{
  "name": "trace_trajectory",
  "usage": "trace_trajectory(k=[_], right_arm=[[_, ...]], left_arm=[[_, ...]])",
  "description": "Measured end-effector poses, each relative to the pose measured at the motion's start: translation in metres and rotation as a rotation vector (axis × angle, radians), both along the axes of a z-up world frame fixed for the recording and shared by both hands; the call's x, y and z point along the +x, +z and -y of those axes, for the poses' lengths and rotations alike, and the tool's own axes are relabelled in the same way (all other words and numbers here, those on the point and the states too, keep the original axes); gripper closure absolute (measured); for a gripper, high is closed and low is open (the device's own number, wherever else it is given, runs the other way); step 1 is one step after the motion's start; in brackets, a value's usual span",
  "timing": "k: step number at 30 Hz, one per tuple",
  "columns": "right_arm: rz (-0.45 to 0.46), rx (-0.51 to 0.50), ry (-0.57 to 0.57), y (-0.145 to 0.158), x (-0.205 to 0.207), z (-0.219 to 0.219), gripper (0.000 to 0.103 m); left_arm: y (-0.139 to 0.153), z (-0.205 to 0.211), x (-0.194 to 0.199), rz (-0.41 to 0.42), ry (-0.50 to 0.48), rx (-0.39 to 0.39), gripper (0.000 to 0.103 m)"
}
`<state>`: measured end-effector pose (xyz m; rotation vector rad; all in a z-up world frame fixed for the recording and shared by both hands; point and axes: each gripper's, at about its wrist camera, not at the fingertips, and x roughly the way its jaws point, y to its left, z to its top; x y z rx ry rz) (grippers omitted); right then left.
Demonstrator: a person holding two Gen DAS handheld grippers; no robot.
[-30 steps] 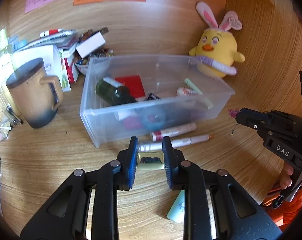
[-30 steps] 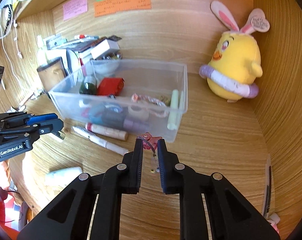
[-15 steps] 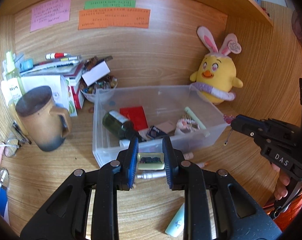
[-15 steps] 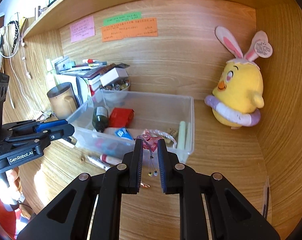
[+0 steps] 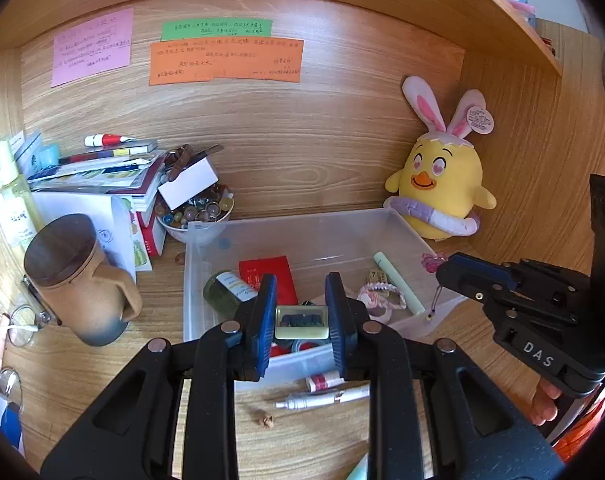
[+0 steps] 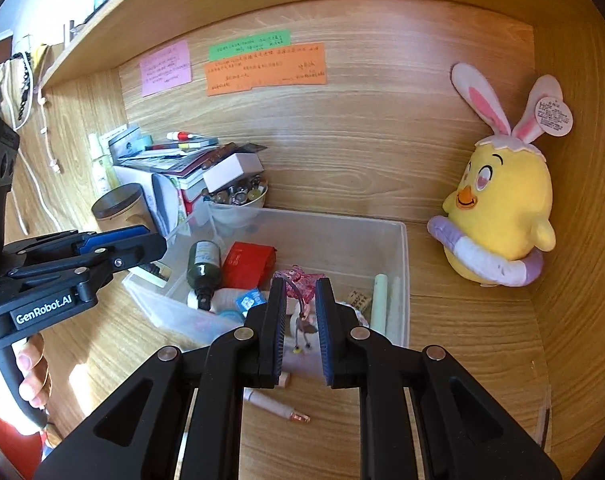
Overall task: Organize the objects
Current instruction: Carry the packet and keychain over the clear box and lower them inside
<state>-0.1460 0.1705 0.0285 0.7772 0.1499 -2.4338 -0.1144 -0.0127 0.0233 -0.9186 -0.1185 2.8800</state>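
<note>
1. Nearest to us, our left gripper [image 5: 301, 312] is clamped on a small pale-yellow rectangular case with a dark inset [image 5: 301, 322], held above the near wall of the clear plastic storage bin [image 5: 262, 364]. We judge that a release from here risks the case clipping that wall and tumbling out onto the wooden desk [image 5: 82, 368].
2. Our right gripper [image 6: 299, 316] pinches a pink trinket with thin dangling beaded strings [image 6: 300, 286] over the near edge of the same bin [image 6: 404, 280]. We think the strings could snag on the blue pads or on the rim, so the trinket may cling when the jaws part.
3. On the desk just before the bin lie a white pen-like tube [image 5: 322, 398], a red-and-white stick [image 5: 322, 382] and a small brown crumb-like piece [image 5: 266, 420]; a dropped item could knock them further away.
4. Inside the bin sit a dark green glass bottle [image 6: 203, 266], a red packet [image 6: 248, 264] and a pale green stick [image 6: 381, 304]; a hard drop could bounce off them.
5. Both grippers are near each other over one bin; they could collide.
6. Farther back, the tan lidded mug [image 5: 78, 280] and the yellow plush chick with rabbit ears [image 6: 502, 208] stand well apart from the work.
</note>
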Motion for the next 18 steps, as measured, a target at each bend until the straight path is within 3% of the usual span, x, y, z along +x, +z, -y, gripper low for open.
trace_trajectory(k=[9,18], right_arm=[[0.002,0.027,-0.001,-0.004,-0.019,0.011,0.090],[0.048,0.067,-0.006,-0.025,-0.039,0.021,0.090]], left_arm=[[-0.003,-0.003,-0.028,0.028,0.001,0.016,0.079],[-0.033,-0.005,-0.053,0.121,0.002,0.025,0.079]])
